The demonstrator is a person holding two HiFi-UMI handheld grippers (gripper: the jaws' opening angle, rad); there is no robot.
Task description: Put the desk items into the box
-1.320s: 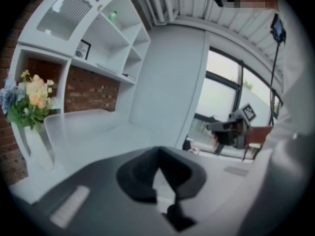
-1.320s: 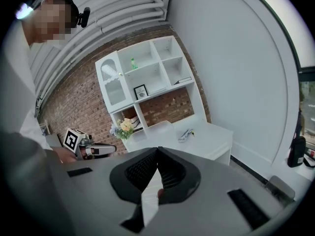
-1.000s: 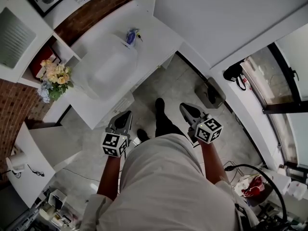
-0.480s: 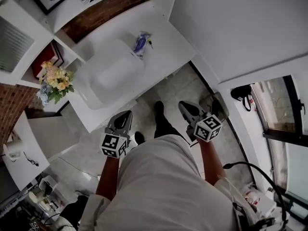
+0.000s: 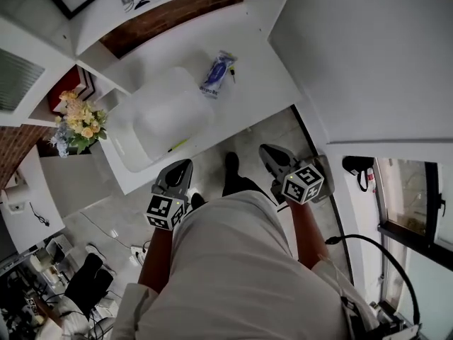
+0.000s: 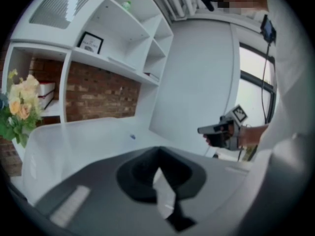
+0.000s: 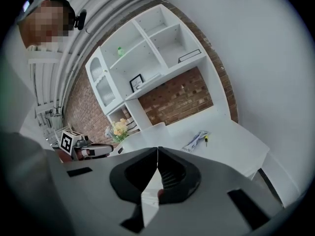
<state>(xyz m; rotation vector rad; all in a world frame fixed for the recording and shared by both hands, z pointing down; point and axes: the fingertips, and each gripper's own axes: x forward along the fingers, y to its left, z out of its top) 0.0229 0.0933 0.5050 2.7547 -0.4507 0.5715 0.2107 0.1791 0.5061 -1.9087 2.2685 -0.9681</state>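
In the head view, the clear box sits on the white tabletop, with a blue packet just beside it. In the left gripper view, the fingers of the left gripper meet with nothing between them. In the right gripper view, those of the right gripper are likewise closed and empty.
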